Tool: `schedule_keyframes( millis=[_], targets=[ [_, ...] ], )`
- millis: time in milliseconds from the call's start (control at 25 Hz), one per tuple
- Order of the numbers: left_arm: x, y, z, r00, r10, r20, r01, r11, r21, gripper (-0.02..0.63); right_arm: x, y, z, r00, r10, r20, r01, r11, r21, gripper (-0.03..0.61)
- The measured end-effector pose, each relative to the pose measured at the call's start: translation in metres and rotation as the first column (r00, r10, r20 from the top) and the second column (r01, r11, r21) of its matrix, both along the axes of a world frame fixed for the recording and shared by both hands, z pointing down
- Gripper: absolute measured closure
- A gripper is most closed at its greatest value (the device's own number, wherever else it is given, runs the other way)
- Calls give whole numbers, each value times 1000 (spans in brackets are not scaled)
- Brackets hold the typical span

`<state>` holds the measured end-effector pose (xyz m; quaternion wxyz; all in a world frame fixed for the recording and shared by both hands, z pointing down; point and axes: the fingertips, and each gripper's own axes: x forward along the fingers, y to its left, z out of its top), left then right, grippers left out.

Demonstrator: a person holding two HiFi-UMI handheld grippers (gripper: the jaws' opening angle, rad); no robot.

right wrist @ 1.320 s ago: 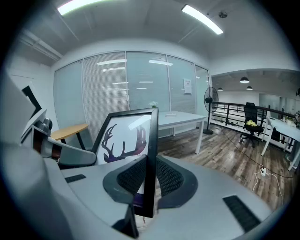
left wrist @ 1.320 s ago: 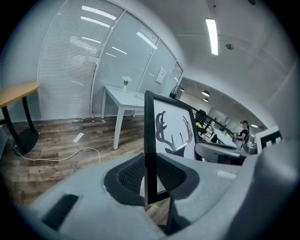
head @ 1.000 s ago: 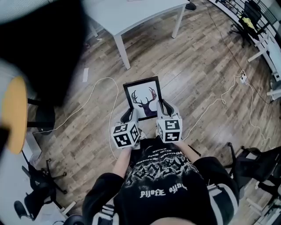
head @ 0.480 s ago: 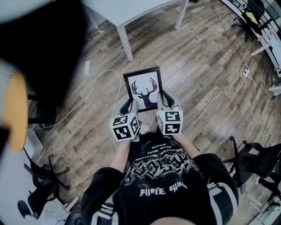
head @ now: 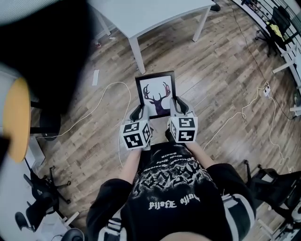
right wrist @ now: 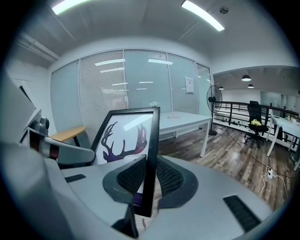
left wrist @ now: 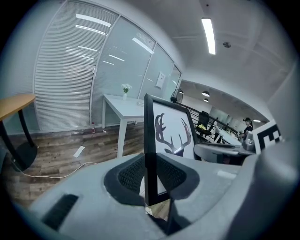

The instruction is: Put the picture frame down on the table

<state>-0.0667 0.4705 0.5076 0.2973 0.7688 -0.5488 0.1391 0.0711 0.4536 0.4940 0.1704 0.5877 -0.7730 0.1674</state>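
Observation:
The picture frame [head: 156, 94] is black-edged with a dark antler print on white. I hold it out in front of me, above the wooden floor. My left gripper [head: 139, 116] is shut on the frame's left edge [left wrist: 149, 154], and my right gripper [head: 175, 112] is shut on its right edge [right wrist: 151, 159]. The white table [head: 150, 14] stands ahead, beyond the frame's top edge. In the left gripper view the table [left wrist: 123, 104] carries a small vase. The right gripper view shows the table [right wrist: 183, 119] behind the frame.
White cables [head: 106, 101] trail over the floor on both sides. A round wooden tabletop [head: 16, 120] and office chairs [head: 44, 197] stand at the left. More chairs and desks [head: 277, 28] line the right side. Glass walls with blinds [right wrist: 108, 84] lie behind the table.
The frame and both grippers have moved forward, nearer the white table. More of the tabletop shows at the top of the head view. Both grips are unchanged.

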Motion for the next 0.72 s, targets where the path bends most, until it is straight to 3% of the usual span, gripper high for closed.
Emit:
schedule_keyframes(
  millis=[720],
  targets=[
    [80, -132, 2, 995, -100, 20, 100, 995, -6, 529, 77, -144, 2, 993, -116, 11, 116, 993, -6, 512]
  ],
)
